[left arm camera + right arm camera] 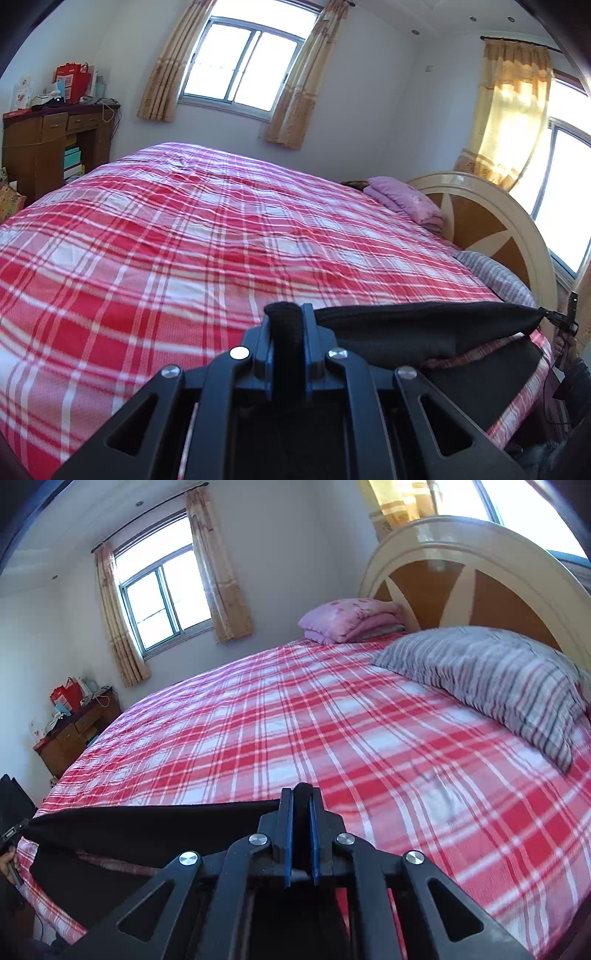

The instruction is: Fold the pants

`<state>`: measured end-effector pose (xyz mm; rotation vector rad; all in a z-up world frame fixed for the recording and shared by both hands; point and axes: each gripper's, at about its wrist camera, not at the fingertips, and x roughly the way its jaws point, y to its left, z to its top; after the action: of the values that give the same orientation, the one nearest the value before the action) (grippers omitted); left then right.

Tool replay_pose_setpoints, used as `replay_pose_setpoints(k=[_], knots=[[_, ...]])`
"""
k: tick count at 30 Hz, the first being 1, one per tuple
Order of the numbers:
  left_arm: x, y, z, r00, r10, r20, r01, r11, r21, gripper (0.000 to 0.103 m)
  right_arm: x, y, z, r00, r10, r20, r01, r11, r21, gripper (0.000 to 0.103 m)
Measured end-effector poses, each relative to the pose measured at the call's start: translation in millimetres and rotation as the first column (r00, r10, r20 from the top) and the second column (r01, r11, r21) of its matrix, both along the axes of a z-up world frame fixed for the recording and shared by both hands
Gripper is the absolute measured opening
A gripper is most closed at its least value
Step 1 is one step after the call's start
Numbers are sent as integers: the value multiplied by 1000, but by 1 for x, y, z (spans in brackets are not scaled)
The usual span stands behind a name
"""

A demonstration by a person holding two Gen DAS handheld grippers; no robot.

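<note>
The black pants [417, 328] hang stretched between my two grippers above the near edge of the bed. My left gripper [286, 314] is shut on one end of the raised edge. My right gripper [302, 797] is shut on the other end; the cloth [147, 823] runs left from it. The right gripper also shows in the left wrist view [561, 319] at the far right. The left gripper shows in the right wrist view [13, 830] at the far left. The lower part of the pants lies on the bed below the taut edge.
The bed carries a red and white plaid sheet [221, 240]. A grey striped pillow [498, 679] and a folded pink blanket [347, 618] lie by the round headboard [480, 572]. A wooden desk [48, 147] with clutter stands at the far left wall under curtains.
</note>
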<state>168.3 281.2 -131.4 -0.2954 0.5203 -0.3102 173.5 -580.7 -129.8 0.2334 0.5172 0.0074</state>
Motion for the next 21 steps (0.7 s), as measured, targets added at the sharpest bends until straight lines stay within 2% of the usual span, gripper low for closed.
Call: replay_pose_setpoints(k=[4, 6, 8, 10, 13, 14, 17, 21], knots=[[-30, 1, -15, 999, -37, 9, 37, 999, 22, 15, -22, -7, -25, 996, 17, -89, -16, 1000, 10, 8], [-41, 1, -29, 999, -48, -23, 49, 997, 66, 17, -24, 0, -40, 980, 30, -195, -38, 998, -41, 9], [-50, 1, -39, 998, -38, -47, 43, 993, 114, 26, -28, 4, -50, 965, 12, -261, -39, 994, -98, 15], [-61, 8, -42, 999, -25, -45, 30, 993, 112, 35, -38, 3, -47, 968, -7, -249, -24, 992, -122, 32], [-77, 29, -39, 999, 18, -26, -16, 997, 82, 38, -55, -3, -29, 978, -29, -205, 5, 994, -113, 35], [-81, 39, -36, 998, 54, -16, -52, 996, 76, 43, -60, -4, -21, 981, -53, -186, 30, 991, -128, 35], [-88, 64, -35, 991, 134, -17, -133, 990, 49, 46, -70, 1, -2, 987, -73, -146, 52, 989, -141, 39], [-94, 73, -38, 984, 174, -36, -173, 984, 38, 46, -79, 45, 23, 995, 29, -93, -47, 980, -192, 41]])
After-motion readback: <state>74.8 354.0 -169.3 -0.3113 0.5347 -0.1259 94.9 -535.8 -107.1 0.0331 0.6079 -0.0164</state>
